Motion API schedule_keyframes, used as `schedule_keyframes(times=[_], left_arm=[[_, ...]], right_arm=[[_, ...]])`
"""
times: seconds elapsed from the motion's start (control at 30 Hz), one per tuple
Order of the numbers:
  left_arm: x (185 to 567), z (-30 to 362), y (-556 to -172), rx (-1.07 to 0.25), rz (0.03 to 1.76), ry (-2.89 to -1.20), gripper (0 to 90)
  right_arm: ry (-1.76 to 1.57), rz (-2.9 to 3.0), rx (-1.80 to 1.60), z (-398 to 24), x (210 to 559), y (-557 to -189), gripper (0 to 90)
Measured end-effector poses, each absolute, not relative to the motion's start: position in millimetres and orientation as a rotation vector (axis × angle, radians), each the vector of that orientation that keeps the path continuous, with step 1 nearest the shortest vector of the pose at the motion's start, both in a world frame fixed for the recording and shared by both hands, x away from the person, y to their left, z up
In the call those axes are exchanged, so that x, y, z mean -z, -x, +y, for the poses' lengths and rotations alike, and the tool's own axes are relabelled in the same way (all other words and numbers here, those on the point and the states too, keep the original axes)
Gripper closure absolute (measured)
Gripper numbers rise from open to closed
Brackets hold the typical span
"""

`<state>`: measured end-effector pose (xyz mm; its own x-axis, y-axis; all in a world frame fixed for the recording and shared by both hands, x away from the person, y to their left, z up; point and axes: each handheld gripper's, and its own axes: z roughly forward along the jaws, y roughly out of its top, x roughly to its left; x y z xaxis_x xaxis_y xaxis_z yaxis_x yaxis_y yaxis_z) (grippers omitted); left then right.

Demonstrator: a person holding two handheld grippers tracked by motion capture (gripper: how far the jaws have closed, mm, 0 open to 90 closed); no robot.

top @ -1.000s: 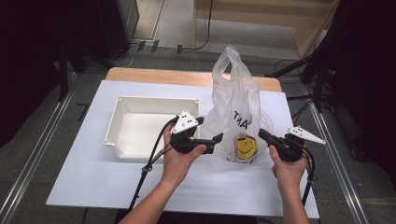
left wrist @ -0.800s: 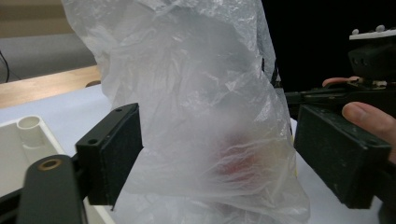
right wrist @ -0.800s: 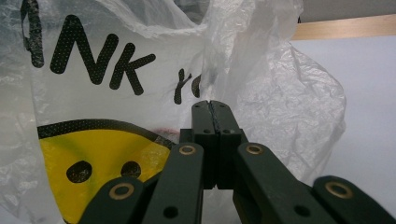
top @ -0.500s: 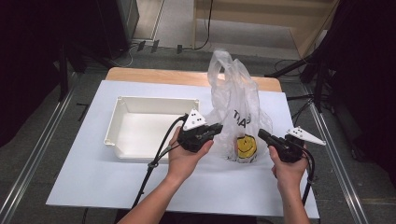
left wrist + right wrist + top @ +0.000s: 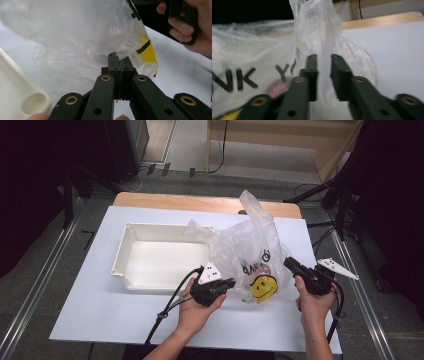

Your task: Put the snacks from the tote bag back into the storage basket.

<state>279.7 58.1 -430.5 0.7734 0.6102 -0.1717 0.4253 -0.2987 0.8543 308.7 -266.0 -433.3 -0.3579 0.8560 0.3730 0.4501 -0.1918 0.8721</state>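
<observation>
Nearest the person, the left gripper [image 5: 231, 283] is sitting low on the white table [image 5: 100, 315], its jaws pressed together; in the left gripper view they are pinching a fold at the lower edge of the plastic bag [image 5: 82, 37]. The right gripper [image 5: 289, 263] is resting at the bag's right flank; its jaws have just been opening, and in the right gripper view they are standing narrowly apart with a strip of film running between them, the pads not visibly pressing it.

The plastic bag [image 5: 250, 255] is standing at mid-table, just right of the white tray [image 5: 131, 234], slumping leftward over the tray's near right corner. Judgement: thin film, very light, limp and slippery; it is likely collapsing wherever unsupported and tearing if dragged. Holds are best taken on gathered folds or the handle loops, not on a single stretched layer. A reddish item is showing faintly inside; contents cannot be identified.

Markings: a yellow smiley face [image 5: 263, 287] low on the near side, and black lettering reading "NK YO" in the right gripper view, presumably part of "THANK YOU"
</observation>
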Motion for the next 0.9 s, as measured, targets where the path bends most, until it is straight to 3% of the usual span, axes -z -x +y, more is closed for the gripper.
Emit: schedule_keyframes(times=[0.03, 0.07, 0.17, 0.2, 0.3, 0.37, 0.47, 0.5, 0.53, 0.7, 0.9], left_arm=[[433, 57, -278, -0.225, 0.78, -1.945, 90.0], [436, 56, -276, -0.223, 0.78, -1.947, 90.0], [444, 52, -269, -0.217, 0.768, -1.963, 90.0], [448, 51, -267, -0.211, 0.764, -1.967, 90.0], [460, 45, -261, -0.196, 0.746, -1.996, 90.0], [465, 42, -257, -0.182, 0.743, -2.012, 90.0], [471, 39, -254, -0.163, 0.757, -2.029, 90.0], [473, 39, -252, -0.16, 0.758, -2.039, 90.0], [473, 39, -251, -0.163, 0.757, -2.044, 90.0], [477, 42, -251, -0.155, 0.864, -2.11, 90.0], [478, 49, -249, -0.174, 0.921, -2.131, 90.0]], right_arm=[[-1.481, 1.706, -1.555, -259, 428, -308, 49.9], [-1.481, 1.706, -1.555, -259, 428, -308, 49.9], [-1.509, 1.689, -1.535, -247, 421, -313, 26.1], [-1.509, 1.689, -1.535, -247, 421, -313, 26.1], [-1.509, 1.709, -1.545, -239, 424, -319, 29.1], [-1.502, 1.74, -1.515, -231, 427, -322, 38.1], [-1.523, 1.741, -1.456, -226, 430, -322, 62.8], [-1.55, 1.74, -1.461, -230, 433, -322, 74.7], [-1.556, 1.739, -1.458, -232, 434, -321, 79.3], [-1.593, 1.738, -1.424, -242, 444, -318, 89.2], [-1.724, 1.779, -1.303, -249, 470, -313, 90.0]])
